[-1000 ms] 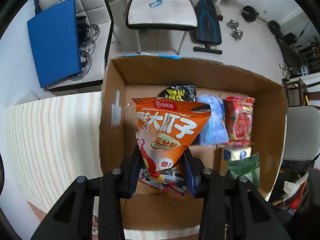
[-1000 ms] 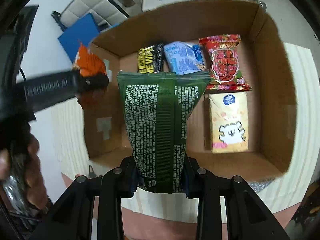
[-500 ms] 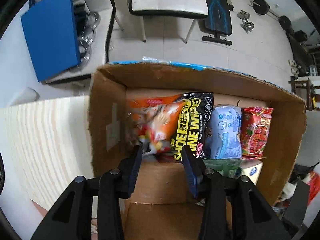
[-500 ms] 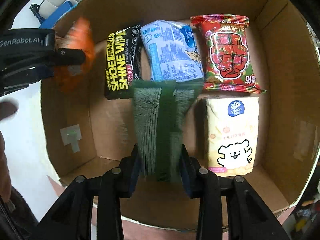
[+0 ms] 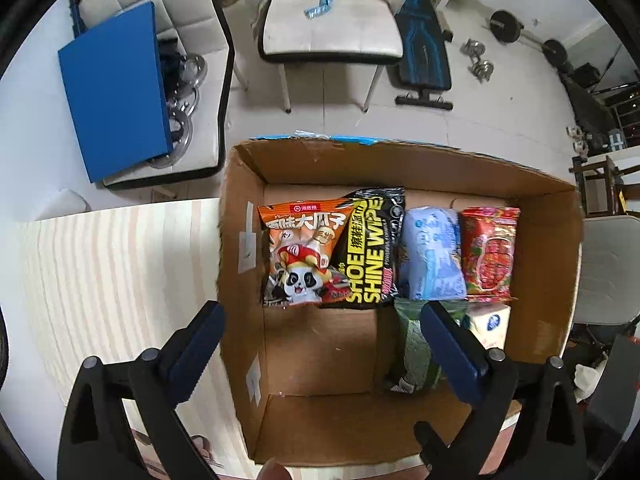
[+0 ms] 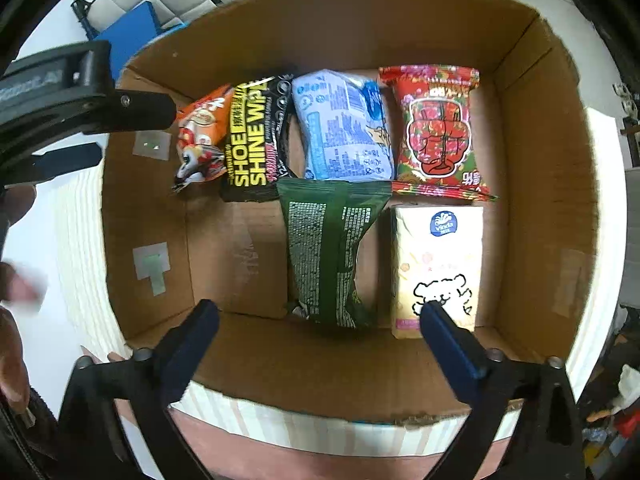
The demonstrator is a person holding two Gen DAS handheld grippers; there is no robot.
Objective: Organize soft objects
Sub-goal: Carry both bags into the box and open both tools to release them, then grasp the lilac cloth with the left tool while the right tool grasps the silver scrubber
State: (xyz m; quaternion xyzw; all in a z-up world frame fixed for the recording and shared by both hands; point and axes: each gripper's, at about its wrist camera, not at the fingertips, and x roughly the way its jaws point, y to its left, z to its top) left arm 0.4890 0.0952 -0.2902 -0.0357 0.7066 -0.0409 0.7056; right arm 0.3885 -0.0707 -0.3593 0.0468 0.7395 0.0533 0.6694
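Observation:
An open cardboard box (image 5: 440, 164) (image 6: 548, 128) holds several soft packs. The orange snack bag (image 5: 302, 252) (image 6: 200, 136) lies at the back left, beside a black shoe-wipes pack (image 5: 370, 246) (image 6: 254, 142), a blue pack (image 5: 432, 254) (image 6: 344, 128) and a red pack (image 5: 490, 252) (image 6: 438, 132). The green pack (image 6: 326, 256) (image 5: 416, 346) lies in the front row next to a cream tissue pack (image 6: 436, 264) (image 5: 490, 322). My left gripper (image 5: 322, 314) is open and empty above the box's left wall. My right gripper (image 6: 320, 314) is open and empty above the box's near wall.
The box sits on a striped table (image 5: 112, 280). The left gripper's black body (image 6: 60, 96) reaches over the box's left side in the right wrist view. Beyond the table are a white chair (image 5: 332, 28), a blue board (image 5: 116, 88) and gym weights (image 5: 476, 66).
The left gripper opened and let the orange bag drop into the back left of the box. The right gripper opened and left the green pack lying in the front row.

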